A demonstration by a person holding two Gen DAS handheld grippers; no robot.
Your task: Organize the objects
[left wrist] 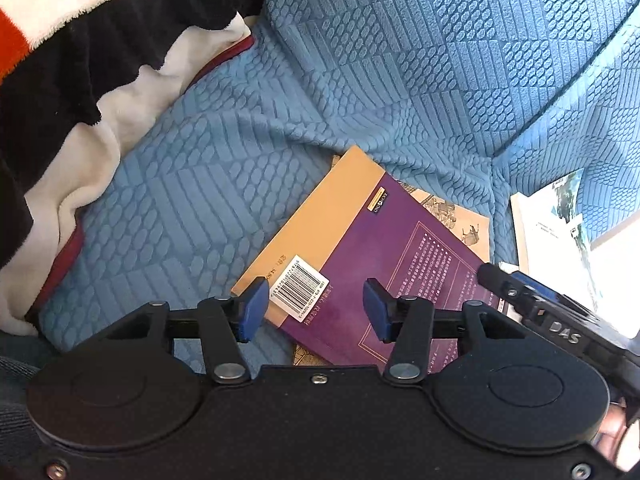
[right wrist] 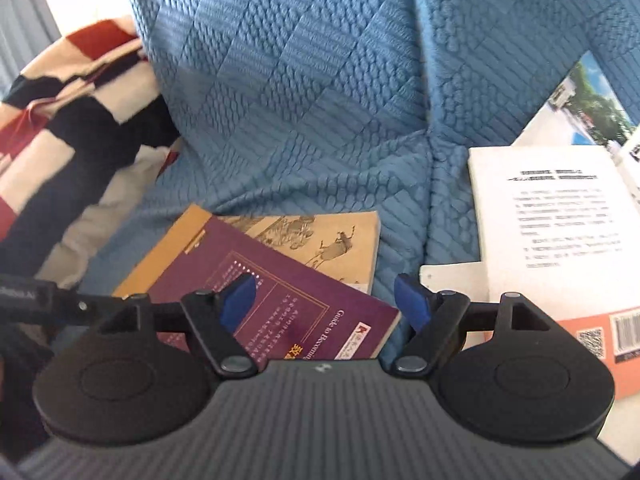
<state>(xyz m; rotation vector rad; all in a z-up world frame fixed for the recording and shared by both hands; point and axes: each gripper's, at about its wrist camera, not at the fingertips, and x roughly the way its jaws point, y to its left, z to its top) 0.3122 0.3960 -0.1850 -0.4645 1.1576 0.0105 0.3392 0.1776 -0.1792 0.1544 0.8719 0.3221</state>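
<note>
So both grippers are hanging over the blue textured sofa cover right now, tilted down at the books. My left gripper has its blue pads spread apart with nothing pinched; they sit over the purple book, around the barcode sticker on its orange strip. My right gripper is spread even wider, also gripping nothing, hovering over the near corner of that same purple book.

The purple book lies flat on the seat, on top of a tan book with ink drawings (only its far part sticks out). Off to the right is a white book, lying over one with an orange cover. A striped blanket is bunched up at the left side.
</note>
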